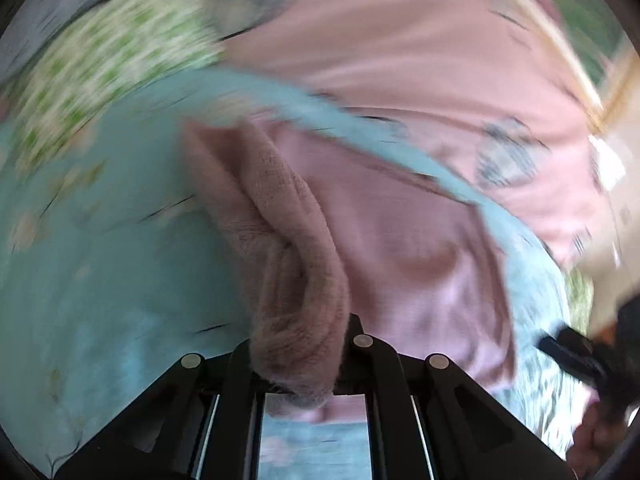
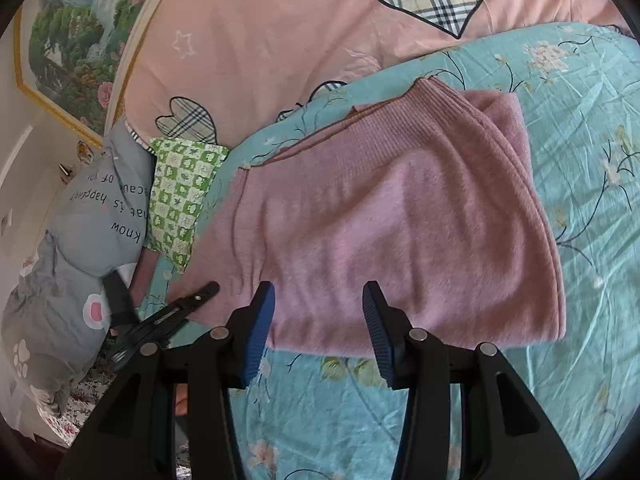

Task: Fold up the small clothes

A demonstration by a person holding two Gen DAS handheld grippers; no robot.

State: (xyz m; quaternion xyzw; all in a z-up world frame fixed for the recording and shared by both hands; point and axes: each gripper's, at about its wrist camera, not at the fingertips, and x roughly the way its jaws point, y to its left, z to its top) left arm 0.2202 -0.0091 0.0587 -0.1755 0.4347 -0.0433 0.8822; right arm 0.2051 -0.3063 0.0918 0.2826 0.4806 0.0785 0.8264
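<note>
One pink sweater (image 2: pixel 400 216) is seen on the turquoise floral sheet (image 2: pixel 580 160) of the bed, already doubled over once, with its ribbed hem turned toward the pink quilt (image 2: pixel 260 40). A bunched edge of the garment is clamped in the left gripper (image 1: pixel 298 364), whose jaws are pressed together on it; this view is blurred, so which edge it is cannot be told for certain. The right gripper (image 2: pixel 318 328) is held just over the near edge, its blue pads apart and empty. At least one more fold is probably left. A green checked pillow (image 2: pixel 180 200) lies beside.
</note>
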